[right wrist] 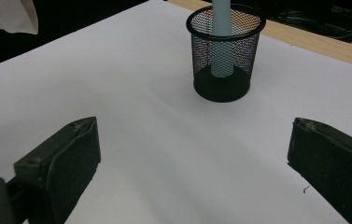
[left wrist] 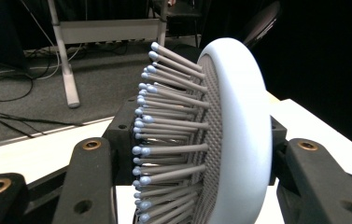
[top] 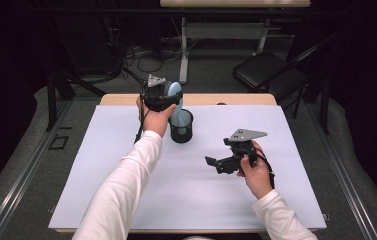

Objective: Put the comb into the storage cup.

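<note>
Left tool (top: 168, 97) clamps the hairbrush (left wrist: 229, 135) head; its handle stands upright in the mesh cup (top: 181, 126) directly below. Right tool (top: 216, 163) released, well apart.

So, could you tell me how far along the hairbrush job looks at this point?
Done: the hairbrush's handle is already down inside the black mesh cup, reaching its bottom in the right gripper view. In hand: the left gripper is shut on the brush head. Left: release it and draw the hand away. The right gripper waits open above the white mat.
</note>
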Demonstrator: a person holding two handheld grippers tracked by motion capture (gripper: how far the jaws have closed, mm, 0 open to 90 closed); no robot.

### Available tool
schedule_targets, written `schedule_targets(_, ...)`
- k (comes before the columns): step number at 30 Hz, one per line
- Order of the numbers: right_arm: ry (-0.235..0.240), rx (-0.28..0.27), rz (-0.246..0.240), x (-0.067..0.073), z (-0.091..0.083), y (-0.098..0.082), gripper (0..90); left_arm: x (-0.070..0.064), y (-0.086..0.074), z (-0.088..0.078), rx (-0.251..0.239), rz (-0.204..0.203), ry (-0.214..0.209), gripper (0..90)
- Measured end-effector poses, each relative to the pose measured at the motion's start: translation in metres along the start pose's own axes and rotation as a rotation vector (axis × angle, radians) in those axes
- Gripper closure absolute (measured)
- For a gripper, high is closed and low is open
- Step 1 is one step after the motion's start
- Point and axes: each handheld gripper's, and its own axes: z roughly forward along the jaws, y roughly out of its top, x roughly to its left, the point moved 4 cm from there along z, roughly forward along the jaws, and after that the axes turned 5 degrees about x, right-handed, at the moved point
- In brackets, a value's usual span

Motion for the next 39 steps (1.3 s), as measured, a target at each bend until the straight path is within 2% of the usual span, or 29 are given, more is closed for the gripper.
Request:
schedule_targets(17,0.0,0.003,0.001,0.0,0.001,-0.001,3.1,0.0,-0.005,0.006,-0.026,0.04,0.038,48.2)
schedule_targets(36,0.002,0.007,0.0,0.0,0.002,-0.001,3.2,0.002,-0.012,0.009,-0.012,0.038,0.046,47.8)
schedule_targets(39,0.0,0.007,0.002,0.0,0.002,-0.001,3.3,0.0,-0.014,0.01,-0.029,0.036,0.038,47.5)
